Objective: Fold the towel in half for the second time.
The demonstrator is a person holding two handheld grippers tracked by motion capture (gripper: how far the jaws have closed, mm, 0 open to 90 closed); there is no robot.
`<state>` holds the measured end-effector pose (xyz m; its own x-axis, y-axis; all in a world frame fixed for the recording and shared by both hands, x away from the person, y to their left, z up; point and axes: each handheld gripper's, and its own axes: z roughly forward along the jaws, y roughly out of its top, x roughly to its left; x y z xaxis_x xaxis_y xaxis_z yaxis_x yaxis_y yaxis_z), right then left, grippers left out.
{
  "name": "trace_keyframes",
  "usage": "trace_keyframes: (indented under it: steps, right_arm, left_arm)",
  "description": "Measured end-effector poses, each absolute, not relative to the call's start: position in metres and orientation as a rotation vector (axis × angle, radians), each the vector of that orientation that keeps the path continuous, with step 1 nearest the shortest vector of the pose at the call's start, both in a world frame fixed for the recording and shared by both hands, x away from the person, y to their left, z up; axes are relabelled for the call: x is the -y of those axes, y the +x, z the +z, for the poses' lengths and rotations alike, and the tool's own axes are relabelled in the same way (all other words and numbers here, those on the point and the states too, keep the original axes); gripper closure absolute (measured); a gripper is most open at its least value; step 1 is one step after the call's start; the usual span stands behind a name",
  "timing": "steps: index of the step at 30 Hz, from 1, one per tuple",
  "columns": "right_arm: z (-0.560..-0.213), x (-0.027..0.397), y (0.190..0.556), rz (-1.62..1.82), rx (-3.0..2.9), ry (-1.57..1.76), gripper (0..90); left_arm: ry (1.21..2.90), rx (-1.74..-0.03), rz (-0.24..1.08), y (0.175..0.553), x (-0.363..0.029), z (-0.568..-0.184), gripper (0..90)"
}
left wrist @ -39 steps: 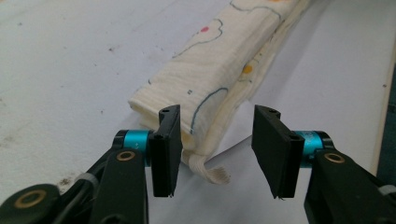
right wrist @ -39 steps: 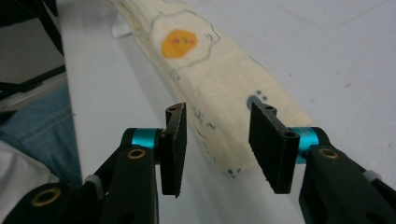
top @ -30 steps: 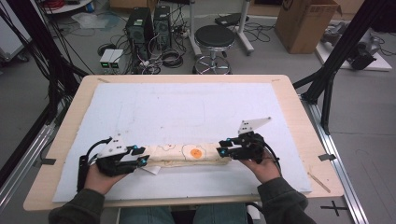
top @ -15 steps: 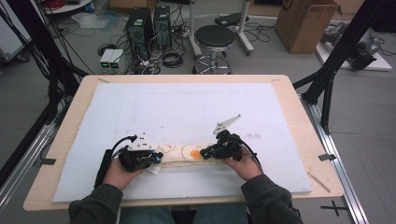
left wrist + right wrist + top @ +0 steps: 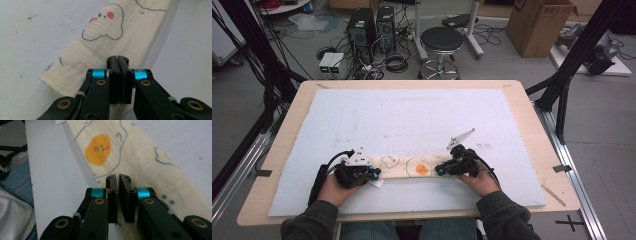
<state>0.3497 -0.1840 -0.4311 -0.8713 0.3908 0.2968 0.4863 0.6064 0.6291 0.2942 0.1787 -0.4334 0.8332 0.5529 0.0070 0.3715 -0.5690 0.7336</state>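
Observation:
A long, narrow folded cream cloth (image 5: 404,167) with drawn eggs and an orange yolk face lies flat on the white board (image 5: 412,115) near the front edge. My left gripper (image 5: 374,174) is at its left end. In the left gripper view the jaws (image 5: 117,58) are pressed together over the cloth (image 5: 100,37), and no fabric shows between them. My right gripper (image 5: 439,170) is at the right end. Its jaws (image 5: 117,177) stand shut with a hairline gap, above the cloth's (image 5: 140,157) near edge.
The white board covers most of a wooden table (image 5: 532,125). Beyond the table's far edge stand a round stool (image 5: 441,42), computer cases (image 5: 372,25) with cables on the floor, and a cardboard box (image 5: 539,25). A person's forearms come in from the bottom edge.
Both grippers have moved inward along the cloth, toward each other, and come lower. They now sit over its two ends rather than beyond them.

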Motion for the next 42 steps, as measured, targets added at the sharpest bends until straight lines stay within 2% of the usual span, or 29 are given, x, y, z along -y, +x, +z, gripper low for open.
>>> trace_keyframes:
  steps: [10,16,19,23,26,33,42]
  right_arm:
    - [-0.435,0.216,0.345,-1.166,2.668,-0.82,85.2]
    - [-0.435,0.223,0.342,-1.184,2.672,-0.835,84.6]
    - [-0.436,0.222,0.342,-1.192,2.681,-0.828,83.8]
    - [-0.427,0.221,0.34,-1.262,2.677,-0.795,77.2]
    - [-0.415,0.222,0.342,-1.365,2.681,-0.801,68.9]
    - [-0.417,0.215,0.352,-1.33,2.759,-0.839,56.8]
    - [-0.43,0.211,0.349,-1.227,2.836,-0.835,51.2]
  left_arm:
    - [2.226,-0.686,0.318,0.29,-0.189,-0.434,83.5]
    - [2.213,-0.691,0.323,0.288,-0.191,-0.435,83.2]
    - [2.206,-0.685,0.331,0.288,-0.192,-0.434,80.3]
    - [2.116,-0.678,0.347,0.286,-0.199,-0.425,73.5]
    - [2.067,-0.699,0.357,0.289,-0.204,-0.421,65.5]
    - [2.116,-0.743,0.328,0.297,-0.206,-0.429,58.6]
    - [2.151,-0.779,0.304,0.299,-0.209,-0.437,48.4]
